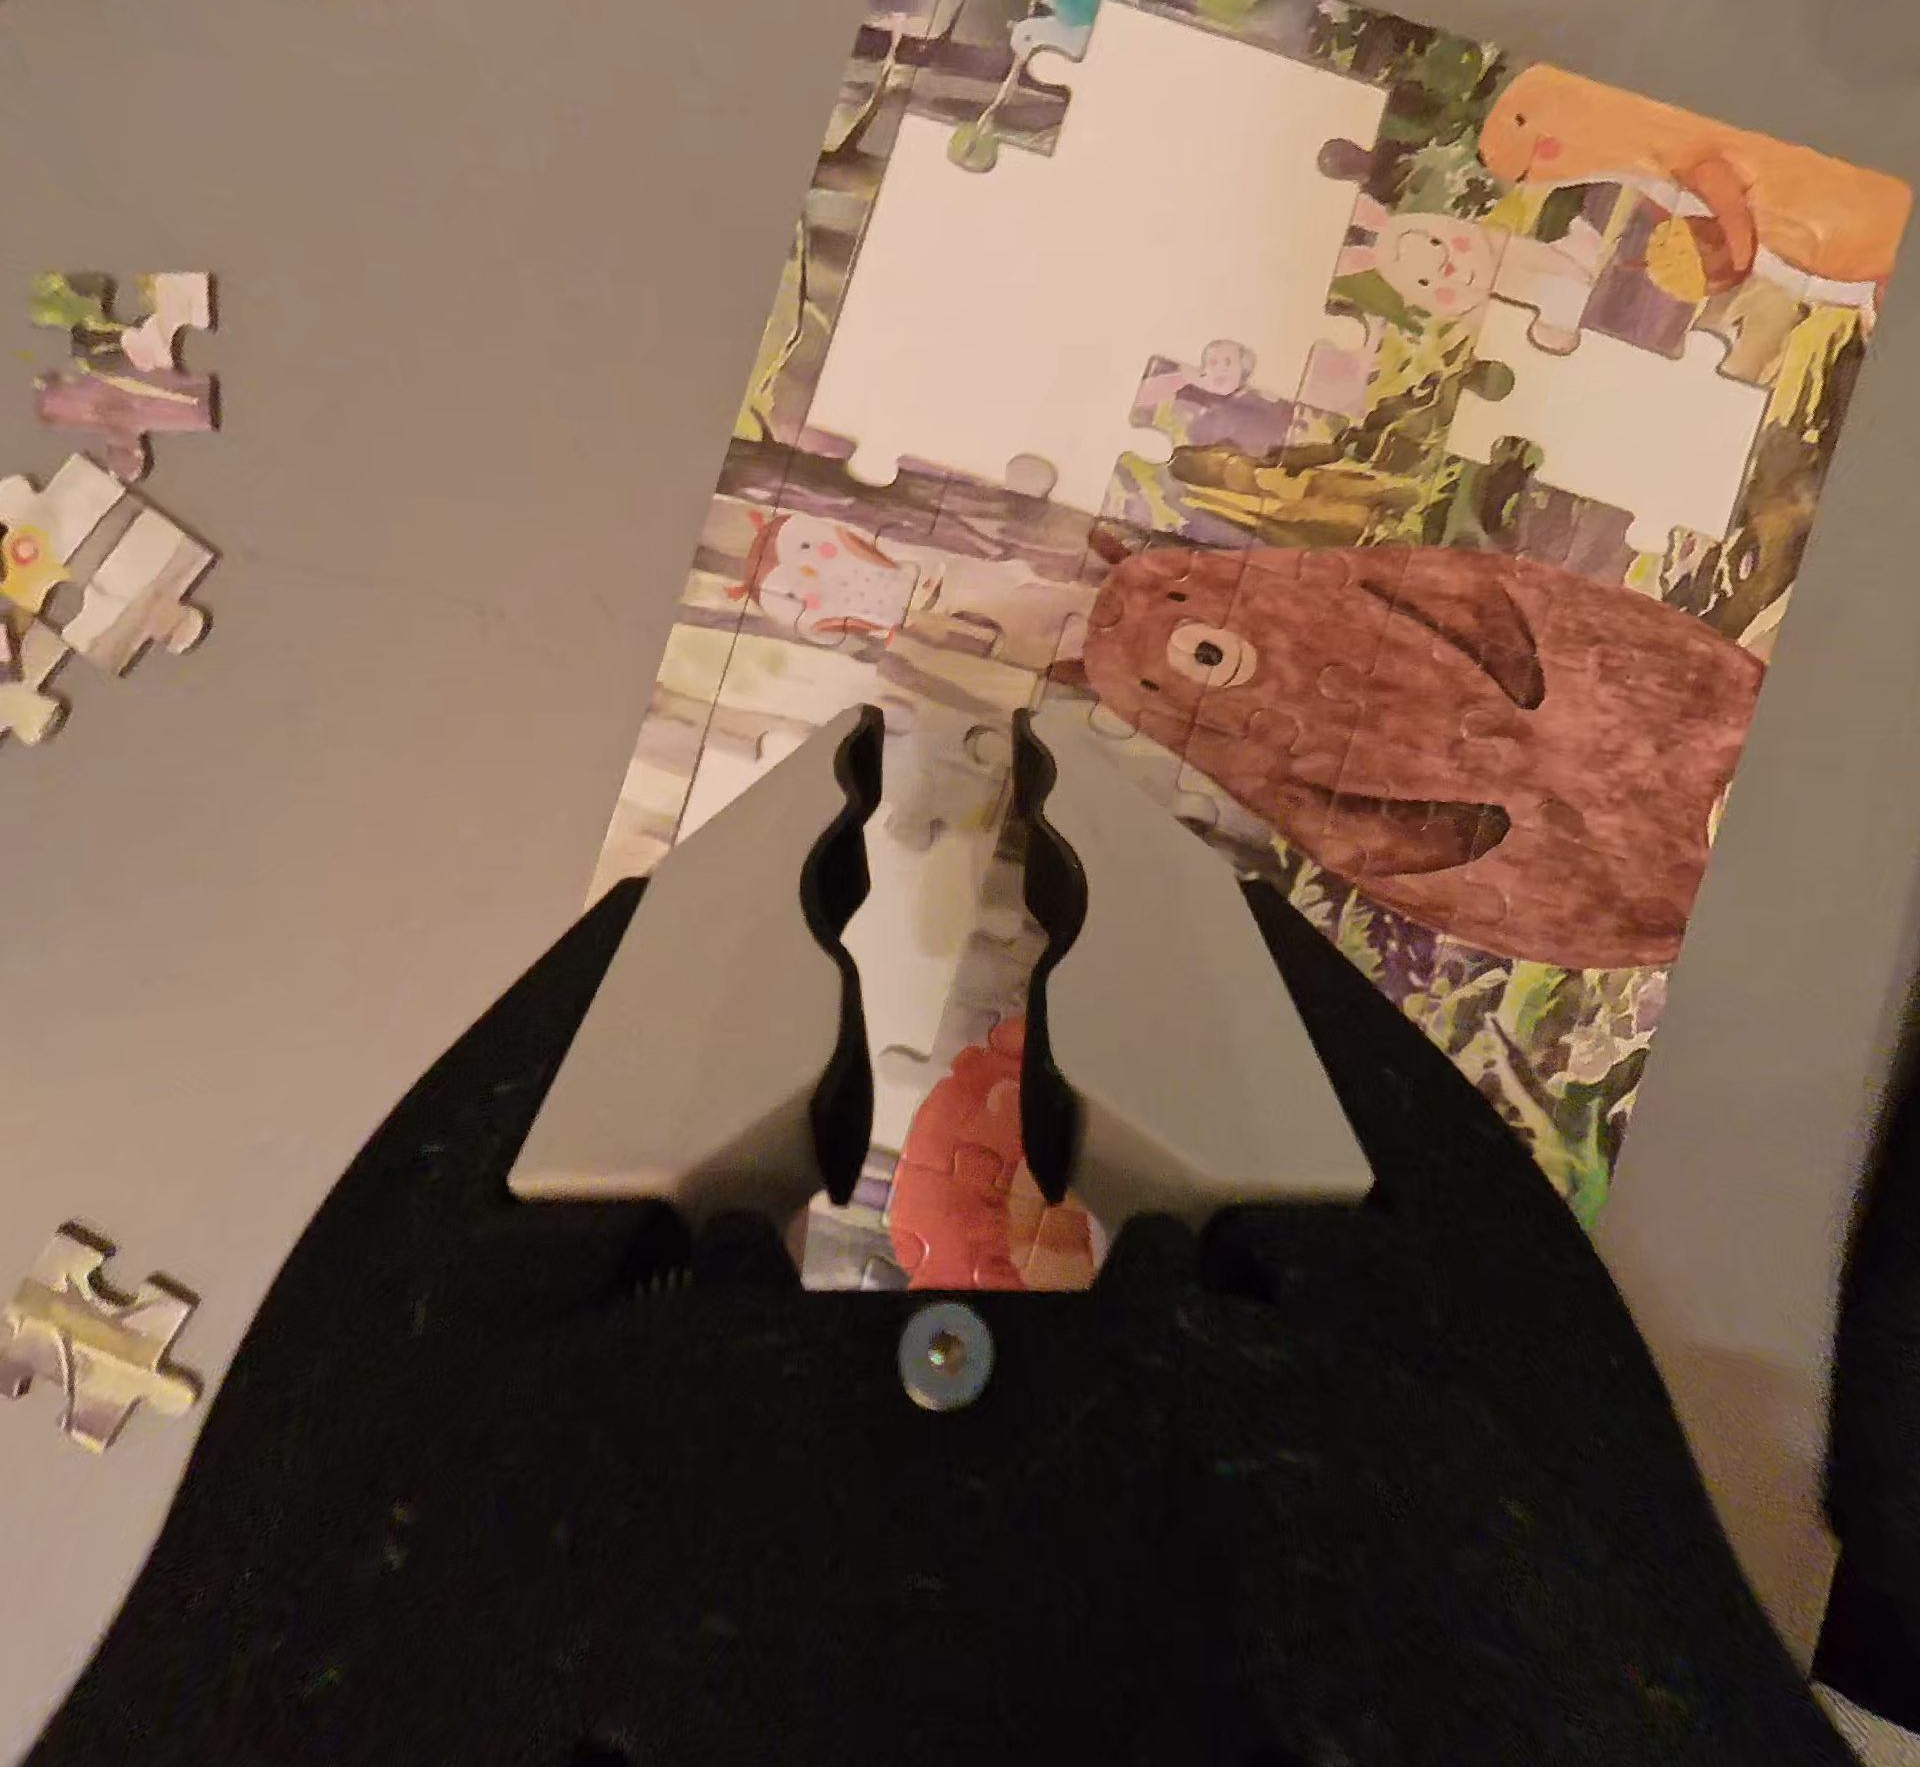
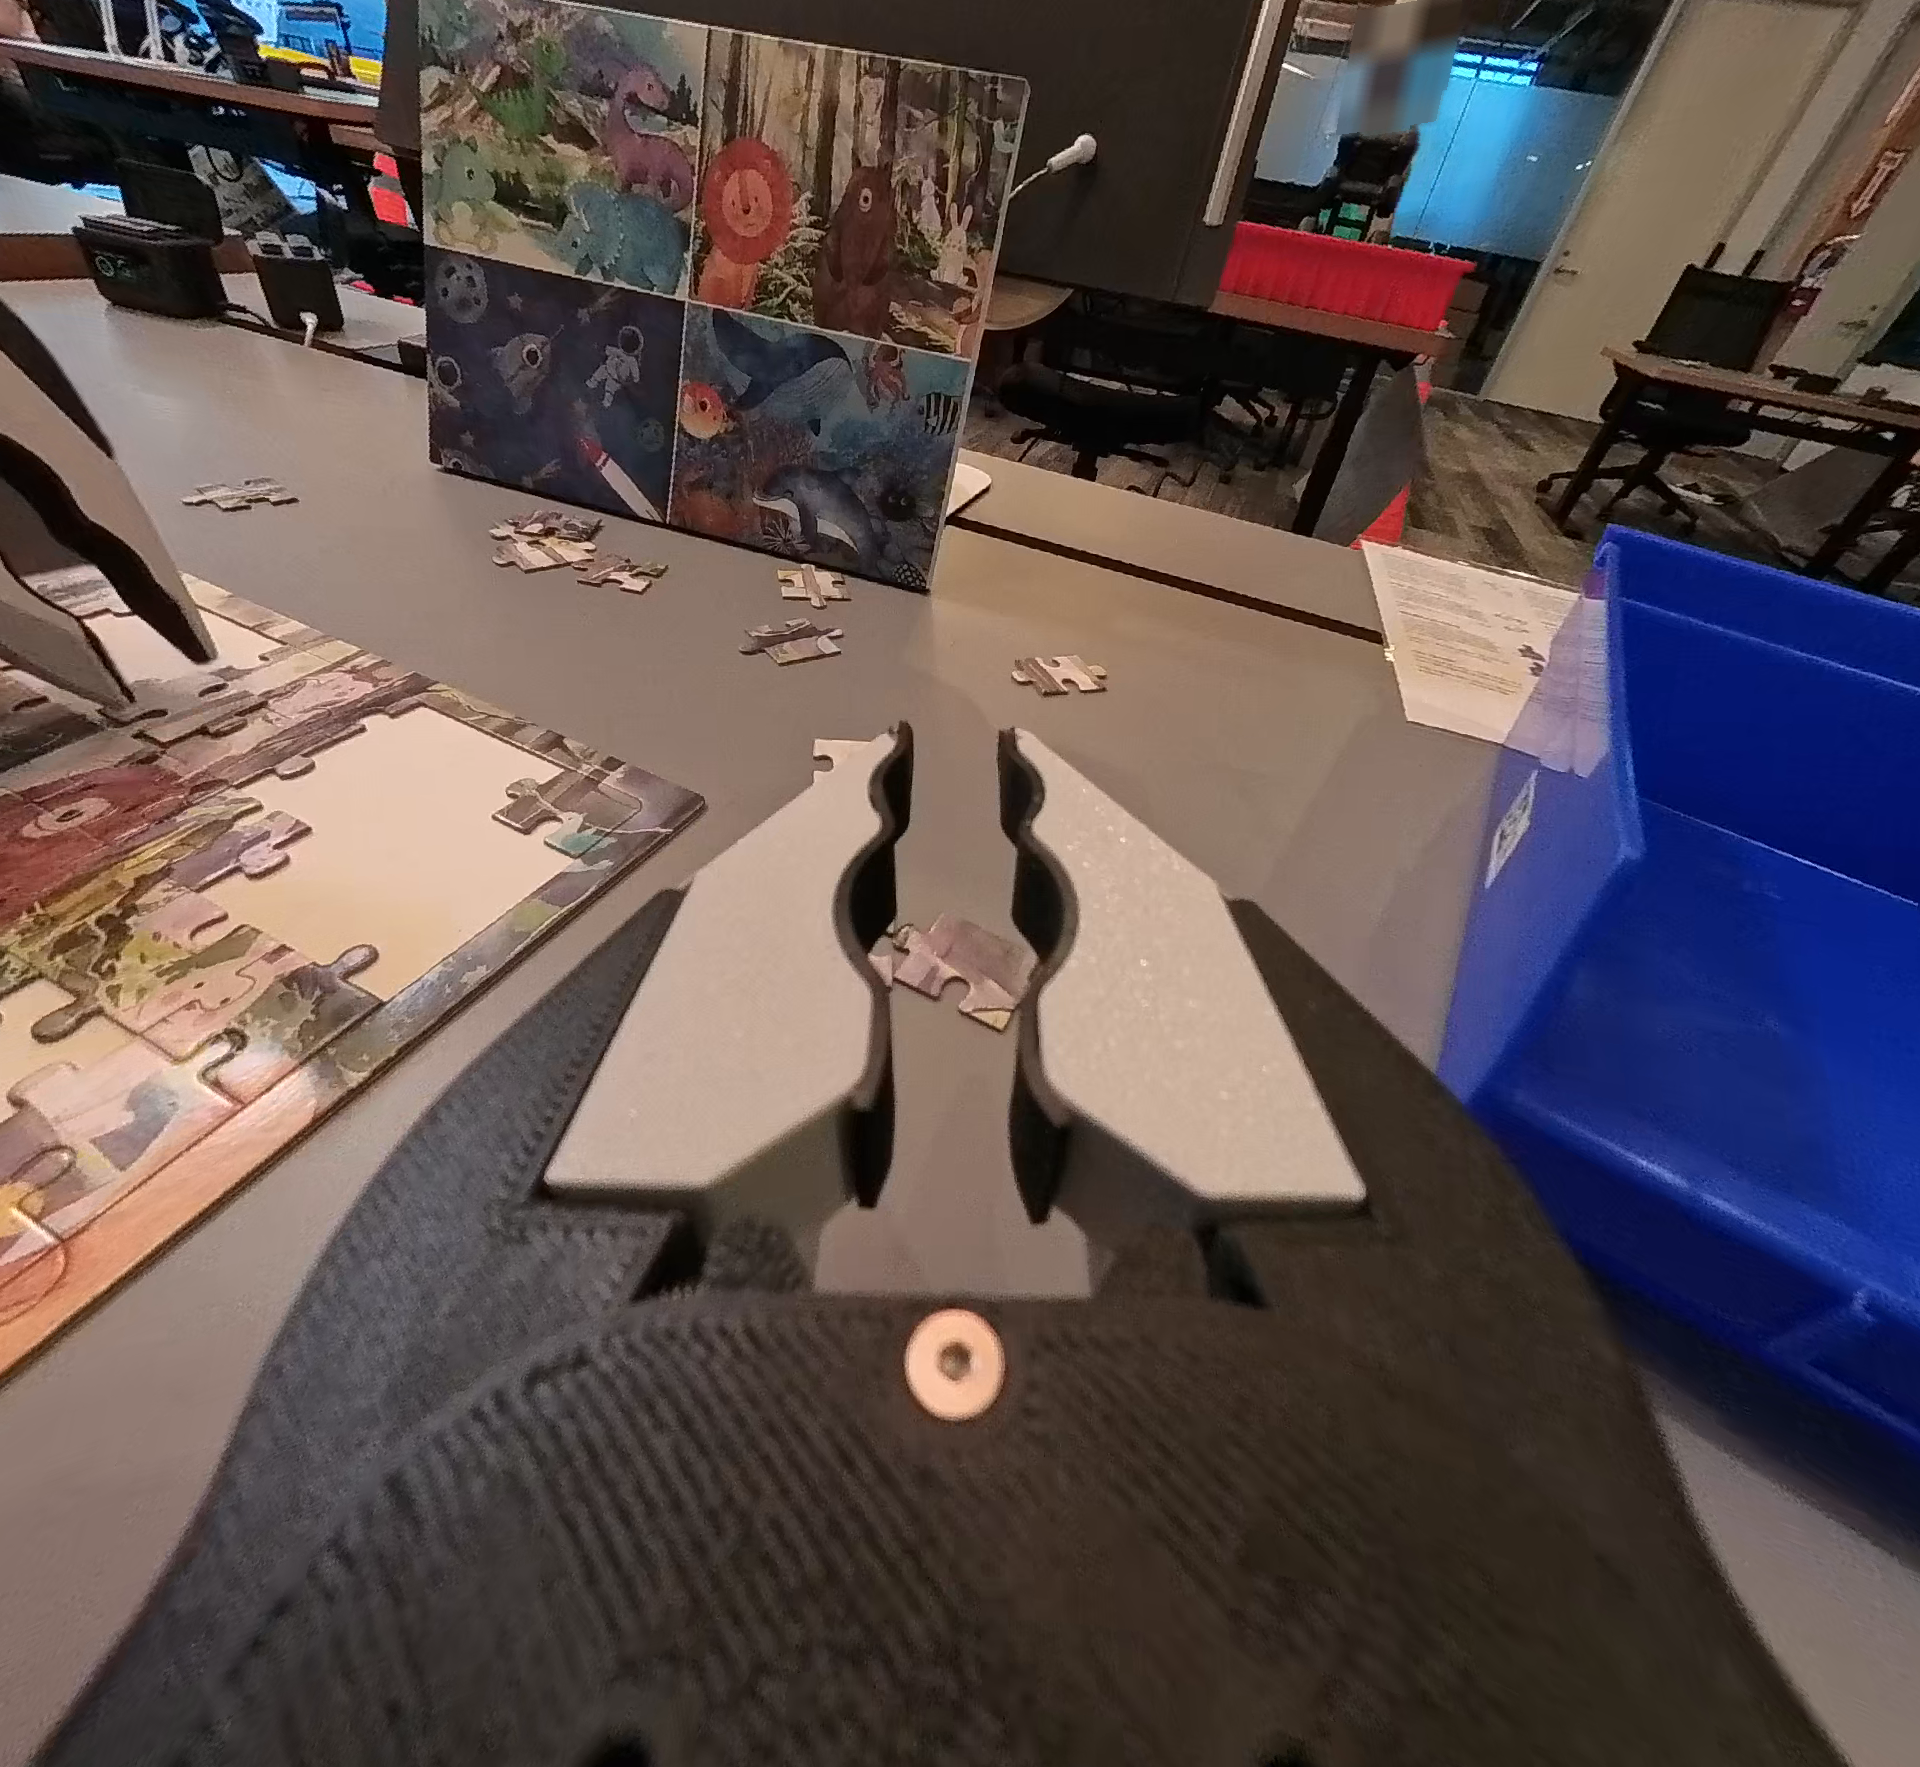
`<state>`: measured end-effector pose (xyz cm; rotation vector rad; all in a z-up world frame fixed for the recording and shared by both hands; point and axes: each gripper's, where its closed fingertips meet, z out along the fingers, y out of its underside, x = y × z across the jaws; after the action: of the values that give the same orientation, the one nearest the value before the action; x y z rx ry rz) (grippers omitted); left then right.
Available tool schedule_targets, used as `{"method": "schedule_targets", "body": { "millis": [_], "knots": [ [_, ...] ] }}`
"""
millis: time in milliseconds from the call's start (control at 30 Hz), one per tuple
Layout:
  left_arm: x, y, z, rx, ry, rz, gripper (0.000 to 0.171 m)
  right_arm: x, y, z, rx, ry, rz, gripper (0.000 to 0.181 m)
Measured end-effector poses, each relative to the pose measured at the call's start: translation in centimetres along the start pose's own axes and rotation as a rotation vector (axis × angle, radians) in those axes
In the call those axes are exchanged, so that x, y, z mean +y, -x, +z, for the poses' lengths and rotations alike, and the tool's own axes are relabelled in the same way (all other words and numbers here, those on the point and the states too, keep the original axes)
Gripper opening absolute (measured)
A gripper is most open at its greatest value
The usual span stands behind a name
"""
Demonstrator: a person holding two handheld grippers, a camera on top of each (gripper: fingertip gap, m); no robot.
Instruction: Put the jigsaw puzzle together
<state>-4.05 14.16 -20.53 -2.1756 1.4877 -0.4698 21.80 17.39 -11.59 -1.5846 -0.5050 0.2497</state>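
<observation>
In the left wrist view, the left gripper (image 1: 948,725) hung over the near part of the jigsaw puzzle (image 1: 1299,637), its jaws parted with nothing between them. The puzzle lay tilted on the grey table (image 1: 468,626), reaching from the centre toward one o'clock. A brown bear (image 1: 1423,741) at three o'clock was complete, while a large white gap (image 1: 1081,263) at twelve o'clock and a smaller gap (image 1: 1621,418) at two o'clock stood unfilled. Loose pieces (image 1: 125,367) lay scattered at nine to eleven o'clock, well apart from the board.

In the right wrist view, the right gripper (image 2: 956,746) was open and empty, held low above the table (image 2: 1195,782). A single piece (image 2: 961,969) lay flat on the table, seen between the fingers; whether they touched it could not be told. The puzzle (image 2: 312,886) sat at nine o'clock, with the left gripper (image 2: 156,668) resting over its far edge. A reference picture card (image 2: 717,273) stood upright at twelve o'clock, more loose pieces (image 2: 800,621) before it. A blue bin (image 2: 1714,938) sat at three o'clock, a paper sheet (image 2: 1465,637) just beyond it.
</observation>
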Motion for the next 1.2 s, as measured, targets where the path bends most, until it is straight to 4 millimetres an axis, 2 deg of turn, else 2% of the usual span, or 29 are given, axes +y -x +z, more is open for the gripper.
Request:
{"method": "schedule_targets", "body": {
  "millis": [167,267,367,467,533,667,700,767,867,967,1100,1200],
  "knots": [
    [0.3,0.3,-0.7,0.001,-0.067,-0.008,0.029,-0.5,0.3,-0.2,0.002,-0.033,-0.004,0.012],
    [-0.2,0.6,-1.1,0.017,-0.129,-0.007,0.03,-2.5,2.6,0.4,-0.079,-0.096,0.041,0.012],
    [-0.6,0.4,-1.2,0.054,-0.169,0.011,0.032,-4.5,7.2,2.7,-0.251,-0.105,0.075,0.016],
    [-0.5,0.8,-1.1,0.045,-0.179,0.049,0.032,-5.0,13.4,5.6,-0.501,0.015,0.048,0.019],
    [-0.5,0.9,-1.4,0.04,-0.208,0.058,0.031,-4.9,17.1,7.1,-0.645,0.098,-0.033,0.018],
    [0.0,0.4,-2.0,0.083,-0.253,0.043,0.025,-2.4,21.8,10.3,-0.795,0.181,-0.258,0.007],
    [0.2,0.3,-1.9,0.091,-0.253,0.042,0.024,-1.4,22.8,10.8,-0.835,0.205,-0.264,0.002],
    [0.6,0.2,-1.6,0.094,-0.232,0.045,0.023,0.4,24.8,10.6,-0.947,0.281,-0.194,0.0],
    [1.1,0.5,-1.2,0.067,-0.198,0.056,0.025,1.4,25.6,9.9,-0.996,0.321,-0.15,0.0],
    [1.3,0.5,-0.8,0.071,-0.189,0.041,0.028,1.5,25.4,10.0,-0.954,0.293,-0.205,0.0],
    [1.2,0.5,-0.7,0.085,-0.197,0.019,0.028,3.9,25.2,10.0,-0.928,0.403,-0.322,0.0],
    [1.3,0.4,-0.6,0.093,-0.191,0.014,0.023,4.6,24.7,10.2,-0.881,0.41,-0.391,0.0]
  ]
}}
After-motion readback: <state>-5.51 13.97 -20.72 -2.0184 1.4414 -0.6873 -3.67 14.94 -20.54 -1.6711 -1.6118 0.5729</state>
